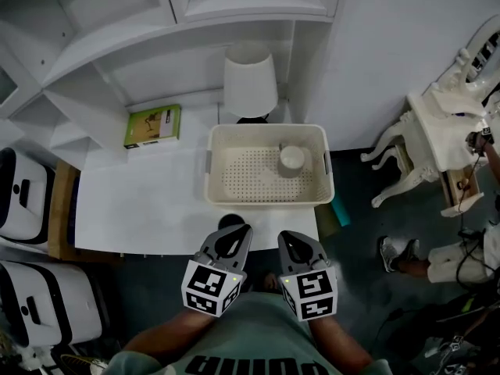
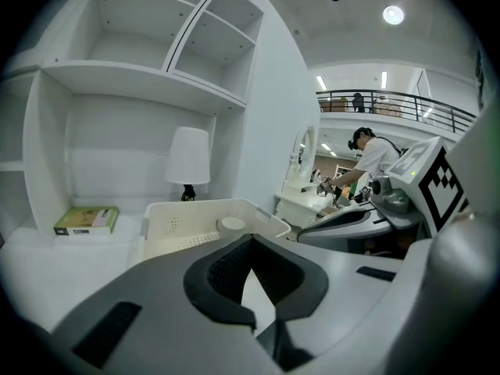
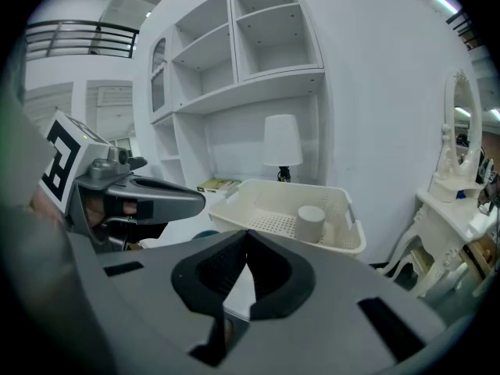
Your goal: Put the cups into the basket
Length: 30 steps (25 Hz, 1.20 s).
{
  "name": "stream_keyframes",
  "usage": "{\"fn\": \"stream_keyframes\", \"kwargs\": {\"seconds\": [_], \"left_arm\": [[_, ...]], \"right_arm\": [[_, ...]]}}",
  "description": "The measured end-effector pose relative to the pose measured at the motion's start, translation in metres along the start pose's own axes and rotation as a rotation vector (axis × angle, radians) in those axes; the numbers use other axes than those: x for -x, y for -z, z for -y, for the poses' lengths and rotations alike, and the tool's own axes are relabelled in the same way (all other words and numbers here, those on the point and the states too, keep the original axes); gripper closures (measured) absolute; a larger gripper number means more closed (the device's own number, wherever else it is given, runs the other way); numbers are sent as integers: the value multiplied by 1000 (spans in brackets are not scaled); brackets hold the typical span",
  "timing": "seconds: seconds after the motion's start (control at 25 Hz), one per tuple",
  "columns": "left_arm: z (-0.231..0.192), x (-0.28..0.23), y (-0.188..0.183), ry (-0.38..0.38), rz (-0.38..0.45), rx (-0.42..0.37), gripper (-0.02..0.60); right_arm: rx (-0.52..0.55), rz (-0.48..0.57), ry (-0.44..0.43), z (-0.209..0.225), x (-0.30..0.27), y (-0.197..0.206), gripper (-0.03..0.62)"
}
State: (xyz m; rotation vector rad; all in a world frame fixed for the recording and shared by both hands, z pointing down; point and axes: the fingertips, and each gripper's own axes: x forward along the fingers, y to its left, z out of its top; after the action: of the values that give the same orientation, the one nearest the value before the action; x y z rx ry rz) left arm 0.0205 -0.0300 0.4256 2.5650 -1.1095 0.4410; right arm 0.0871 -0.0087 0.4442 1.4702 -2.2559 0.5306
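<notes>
One cup (image 1: 292,160) in basket (image 1: 266,130) on table (image 1: 141,201), lamp (image 1: 250,80) behind.

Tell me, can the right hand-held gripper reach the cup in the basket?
Probably yes. The basket is open-topped, and only its low wall stands between the right hand-held gripper and the cup. The shut jaws would need opening first.

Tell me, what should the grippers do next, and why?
Probably open the left gripper and ease it onto the dark round thing at the table's front edge, which is likely a cup. It and the right gripper are shut and empty. One white cup sits in the basket, and the dark thing lies nearest the left gripper.
</notes>
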Motion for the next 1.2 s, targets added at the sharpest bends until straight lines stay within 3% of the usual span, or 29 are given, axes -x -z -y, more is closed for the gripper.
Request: {"fn": "stream_keyframes", "kwargs": {"seconds": [0.48, 1.2], "left_arm": [[20, 32, 39, -67, 11, 41, 575], [27, 38, 59, -64, -1, 52, 575]], "right_arm": [[51, -9, -44, -17, 22, 32, 577], [60, -34, -57, -28, 26, 53, 577]]}}
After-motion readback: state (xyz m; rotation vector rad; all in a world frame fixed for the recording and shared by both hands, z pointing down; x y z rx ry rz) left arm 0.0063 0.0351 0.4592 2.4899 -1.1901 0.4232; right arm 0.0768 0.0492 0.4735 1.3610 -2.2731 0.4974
